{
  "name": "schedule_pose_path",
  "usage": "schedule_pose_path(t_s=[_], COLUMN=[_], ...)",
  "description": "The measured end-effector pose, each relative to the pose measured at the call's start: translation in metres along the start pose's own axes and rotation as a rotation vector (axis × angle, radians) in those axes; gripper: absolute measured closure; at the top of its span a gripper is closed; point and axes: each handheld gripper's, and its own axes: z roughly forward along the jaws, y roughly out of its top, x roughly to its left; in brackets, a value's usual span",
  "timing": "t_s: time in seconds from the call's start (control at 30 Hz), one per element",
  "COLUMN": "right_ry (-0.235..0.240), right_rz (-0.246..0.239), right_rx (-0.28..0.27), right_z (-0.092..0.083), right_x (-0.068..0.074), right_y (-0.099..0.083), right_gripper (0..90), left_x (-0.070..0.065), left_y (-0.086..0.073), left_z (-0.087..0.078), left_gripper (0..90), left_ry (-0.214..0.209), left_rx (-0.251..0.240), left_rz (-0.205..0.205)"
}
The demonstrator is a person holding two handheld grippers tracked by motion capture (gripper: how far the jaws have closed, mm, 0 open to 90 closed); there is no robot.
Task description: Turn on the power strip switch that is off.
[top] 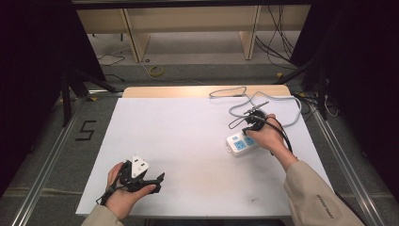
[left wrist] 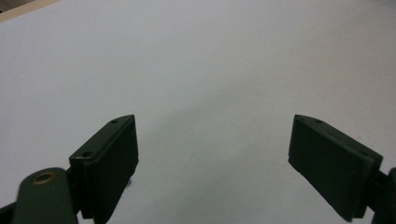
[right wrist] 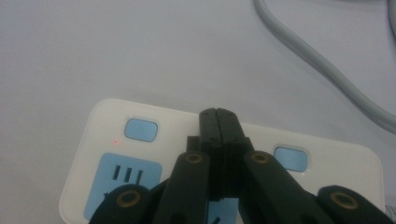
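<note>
The right claw [right wrist: 218, 116], jaws pressed together and empty, hangs directly over the white power strip [top: 242, 143] at the counter's [top: 188, 136] right side, tips between its two blue switches across its long axis, while the left claw [top: 157, 181] rests wide open and empty well apart.

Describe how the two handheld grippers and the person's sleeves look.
Both are black two-jaw tools. The left gripper carries a grey three-cornered plate; its jaws end in flat rectangular pads. The right gripper has brass-coloured rivets on its links and trails a black cable. The sleeves are beige.
</note>
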Motion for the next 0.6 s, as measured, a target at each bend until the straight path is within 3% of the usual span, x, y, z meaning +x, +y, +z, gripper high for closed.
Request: schedule_pose_path(t_s=[0.6], right_ry=[-0.009], right_rz=[-0.005], right_rx=[0.032], right_z=[0.0009], right_x=[0.0013], right_y=[0.004], right_gripper=[90.0], left_x=[-0.0008], left_y=[0.0001], left_z=[0.0002], left_gripper=[15.6], left_ry=[0.002], left_rx=[-0.002], left_rz=[0.002])
